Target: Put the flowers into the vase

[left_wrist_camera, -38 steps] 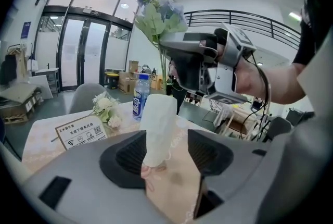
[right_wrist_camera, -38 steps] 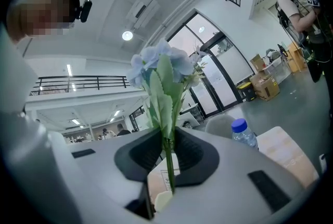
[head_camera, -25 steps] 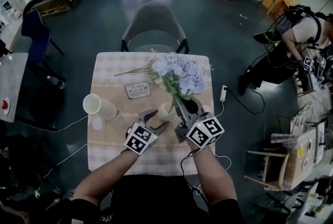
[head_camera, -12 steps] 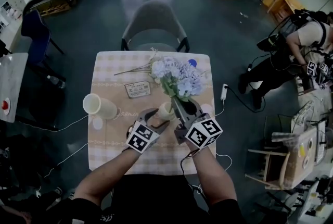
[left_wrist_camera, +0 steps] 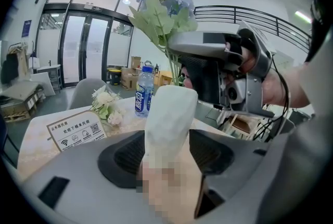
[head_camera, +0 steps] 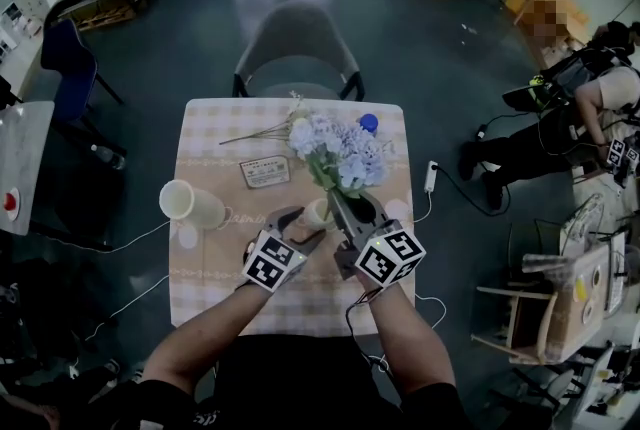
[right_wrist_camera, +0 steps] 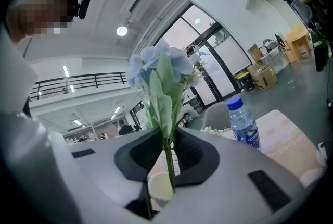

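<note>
Working over the checked table [head_camera: 205,263], with a grey chair [head_camera: 295,48] tucked in at the far side and a white cup [head_camera: 190,205] off to the left, untouched. Checked against a second ago: found the flowers [head_camera: 338,150] drawn a touch back toward the body, just enough to uncover the blue cap of the water bottle [head_camera: 368,122] behind them. Found both grippers practically where they were. Clamped in the right gripper [head_camera: 355,205]: the flowers' stem [right_wrist_camera: 167,158], pinched between jaws nearly together, blossoms upright above. Clasped in the left gripper [head_camera: 305,226]: the vase [head_camera: 320,211], white and upright, with jaws spread wide round its body and pressing on its sides, close beside the right gripper. Followed the stem downward in the right gripper view: ends at the rim of the vase mouth. Cannot tell whether already inside or just behind it. Judged: alignment stage, insertion close but not confirmed. Reads as fine centring of stem over mouth rather than a real descent. Next, probably: lower straight down while steadying the vase, and loosen the right pinch only once seated.
</note>
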### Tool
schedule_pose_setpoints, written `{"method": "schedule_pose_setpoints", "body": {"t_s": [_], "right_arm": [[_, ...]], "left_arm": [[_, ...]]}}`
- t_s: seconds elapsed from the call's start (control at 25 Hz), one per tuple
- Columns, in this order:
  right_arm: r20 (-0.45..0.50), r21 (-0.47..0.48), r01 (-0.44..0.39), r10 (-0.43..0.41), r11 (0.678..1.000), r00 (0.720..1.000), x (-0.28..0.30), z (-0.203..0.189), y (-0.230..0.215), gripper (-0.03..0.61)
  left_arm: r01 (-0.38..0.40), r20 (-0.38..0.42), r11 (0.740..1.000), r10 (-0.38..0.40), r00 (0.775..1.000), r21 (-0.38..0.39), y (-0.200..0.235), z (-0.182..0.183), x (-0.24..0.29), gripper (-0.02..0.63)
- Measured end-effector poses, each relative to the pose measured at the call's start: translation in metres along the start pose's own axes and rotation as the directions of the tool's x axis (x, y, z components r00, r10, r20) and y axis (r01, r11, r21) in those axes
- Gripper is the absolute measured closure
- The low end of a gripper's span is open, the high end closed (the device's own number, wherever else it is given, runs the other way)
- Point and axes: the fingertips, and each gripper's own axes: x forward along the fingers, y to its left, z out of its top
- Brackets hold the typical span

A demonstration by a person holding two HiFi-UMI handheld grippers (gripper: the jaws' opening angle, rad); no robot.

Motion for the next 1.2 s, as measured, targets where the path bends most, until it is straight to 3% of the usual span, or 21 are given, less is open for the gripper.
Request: {"method": "schedule_pose_setpoints", "body": {"t_s": [1.2], "right_arm": [[-0.031, -0.02, 0.002, -0.003, 1.0, 1.0, 0.004, -0.017, -0.012, 0.499]], "left_arm": [[0.005, -0.011, 1.0, -0.005, 1.0, 0.0, -0.001, 0.0, 0.008, 0.357]]}}
